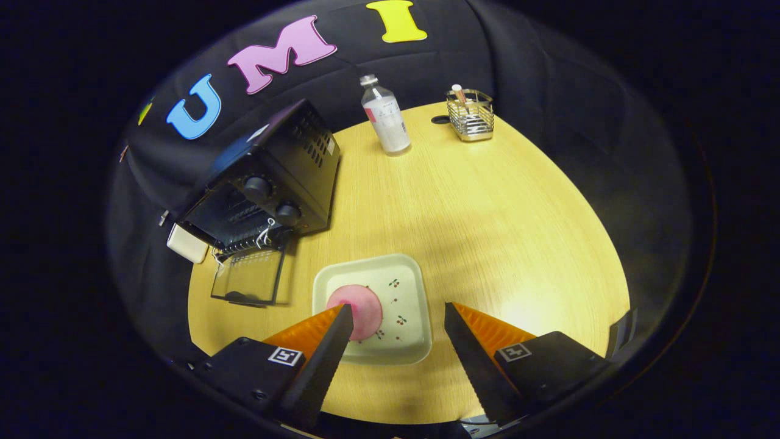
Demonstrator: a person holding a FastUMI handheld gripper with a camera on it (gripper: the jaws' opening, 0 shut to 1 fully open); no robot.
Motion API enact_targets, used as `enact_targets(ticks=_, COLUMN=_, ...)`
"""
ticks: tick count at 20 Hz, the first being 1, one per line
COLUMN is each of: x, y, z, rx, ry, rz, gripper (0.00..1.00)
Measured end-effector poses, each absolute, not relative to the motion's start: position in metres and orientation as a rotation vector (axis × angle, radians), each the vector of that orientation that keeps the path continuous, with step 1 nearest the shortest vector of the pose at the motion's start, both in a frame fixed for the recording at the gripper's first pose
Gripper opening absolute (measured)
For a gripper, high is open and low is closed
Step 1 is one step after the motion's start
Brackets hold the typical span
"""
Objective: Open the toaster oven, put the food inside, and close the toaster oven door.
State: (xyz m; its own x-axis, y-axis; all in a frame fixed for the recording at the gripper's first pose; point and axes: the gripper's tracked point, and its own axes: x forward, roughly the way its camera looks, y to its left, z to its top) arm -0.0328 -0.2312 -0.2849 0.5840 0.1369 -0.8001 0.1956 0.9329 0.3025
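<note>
A black toaster oven stands on the wooden table to the left, beyond my fingers. Its glass door is folded down flat onto the table, so the inside rack shows. A pink round piece of food lies on a pale square plate with small cherry prints, just ahead of my left finger, which covers part of it. My gripper hovers above the plate, open, with nothing between its fingers.
A clear plastic bottle stands at the far side of the table. A wire basket with a small item in it sits to the bottle's right, next to a dark hole in the tabletop. A white block lies left of the oven.
</note>
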Motion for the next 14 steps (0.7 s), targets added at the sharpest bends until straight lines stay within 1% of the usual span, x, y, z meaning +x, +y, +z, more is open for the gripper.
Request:
enact_targets(ticks=4, x=-0.030, y=-0.234, z=-0.313, rx=0.395, ry=1.001, rz=-0.034, gripper=0.98)
enact_targets(ticks=10, x=-0.032, y=-0.230, z=-0.334, rx=0.392, ry=1.054, rz=-0.041, gripper=0.97)
enact_targets(ticks=11, x=-0.032, y=-0.228, z=-0.333, rx=0.395, ry=1.052, rz=-0.041, gripper=0.94)
enact_targets(ticks=13, x=-0.036, y=-0.221, z=-0.334, rx=0.398, ry=1.078, rz=-0.028, gripper=0.84)
enact_targets(ticks=14, x=-0.036, y=-0.219, z=-0.336, rx=0.392, ry=1.085, rz=-0.023, gripper=0.73)
